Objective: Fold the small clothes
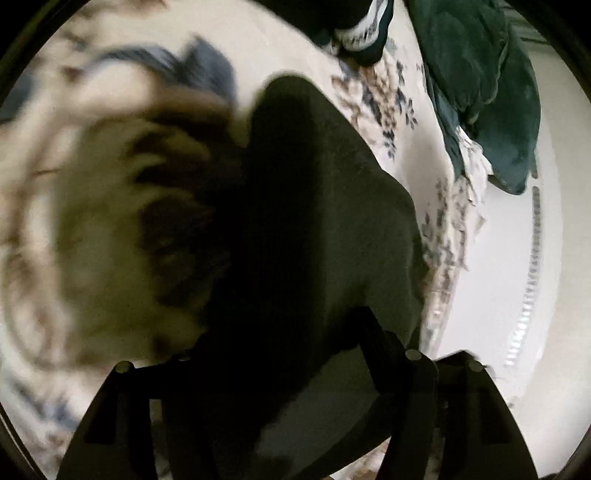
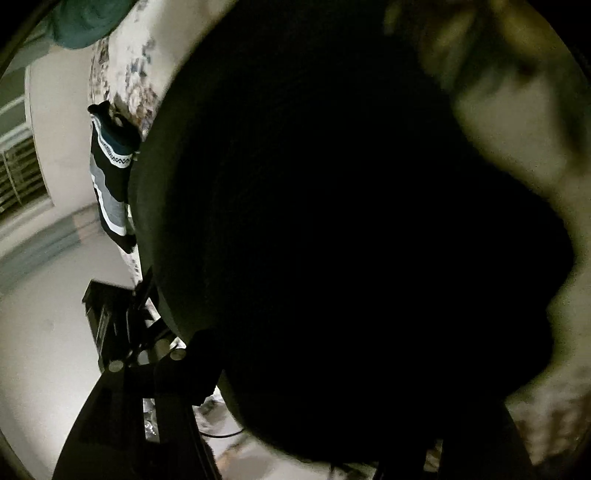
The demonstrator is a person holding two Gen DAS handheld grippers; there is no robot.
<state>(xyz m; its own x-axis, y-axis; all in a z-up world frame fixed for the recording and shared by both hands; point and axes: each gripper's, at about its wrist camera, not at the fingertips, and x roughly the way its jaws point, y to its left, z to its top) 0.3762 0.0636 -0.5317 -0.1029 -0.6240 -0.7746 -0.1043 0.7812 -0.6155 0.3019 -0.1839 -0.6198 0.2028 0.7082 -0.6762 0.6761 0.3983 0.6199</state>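
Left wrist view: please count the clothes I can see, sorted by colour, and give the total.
Black or very dark garment, hanging in front of the left gripper: 1
Dark teal-green garment, upper right: 1
Black and teal garment with white patterned stripes, top edge: 1
Total: 3

The blurred tan shape on the left is too unclear to count.

Home bedroom: floral-print bedspread over bed, clothes strewn on it, dark green garment, pale floor, slatted vent.
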